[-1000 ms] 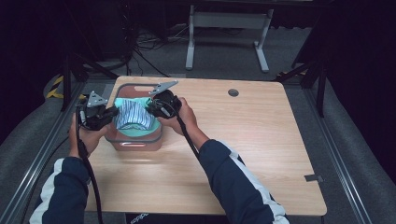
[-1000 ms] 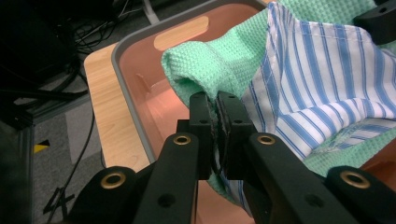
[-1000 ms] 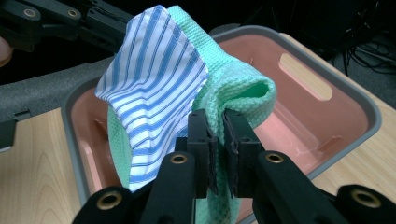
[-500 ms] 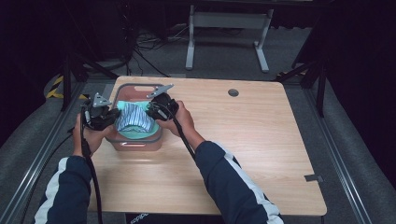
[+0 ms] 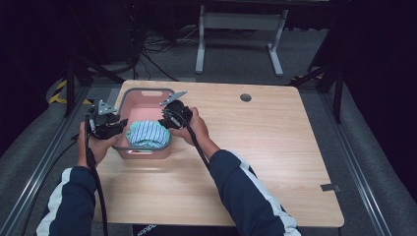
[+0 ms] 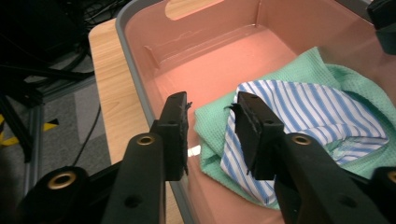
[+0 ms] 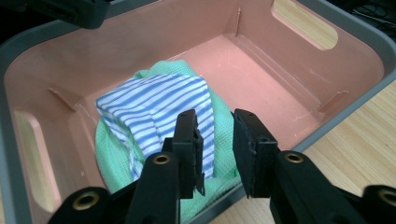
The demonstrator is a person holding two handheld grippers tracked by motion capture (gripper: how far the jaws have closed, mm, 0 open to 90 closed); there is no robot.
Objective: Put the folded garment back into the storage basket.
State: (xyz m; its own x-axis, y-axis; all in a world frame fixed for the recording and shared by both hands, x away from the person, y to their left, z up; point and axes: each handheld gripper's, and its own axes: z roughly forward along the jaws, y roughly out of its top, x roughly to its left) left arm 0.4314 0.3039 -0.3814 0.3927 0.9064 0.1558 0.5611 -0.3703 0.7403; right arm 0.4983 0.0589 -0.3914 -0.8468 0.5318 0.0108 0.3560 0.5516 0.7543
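Lowered into pink plastic basket (image 5: 147, 101): striped-and-green folded cloths (image 5: 147, 132), lying between left hand-held gripper (image 6: 212, 126) and right hand-held gripper (image 7: 217, 140), both open, empty.

striped cloth (image 5: 147, 132) in pink bin (image 5: 142, 105), grippers alongside

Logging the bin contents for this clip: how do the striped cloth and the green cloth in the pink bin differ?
The striped cloth is blue-and-white with a smooth weave; the green cloth is plain mint with a waffle texture. The striped cloth lies on top, the green cloth beneath it, showing around its edges. Both are folded or bunched at the near end of the pink bin, between the two open grippers.
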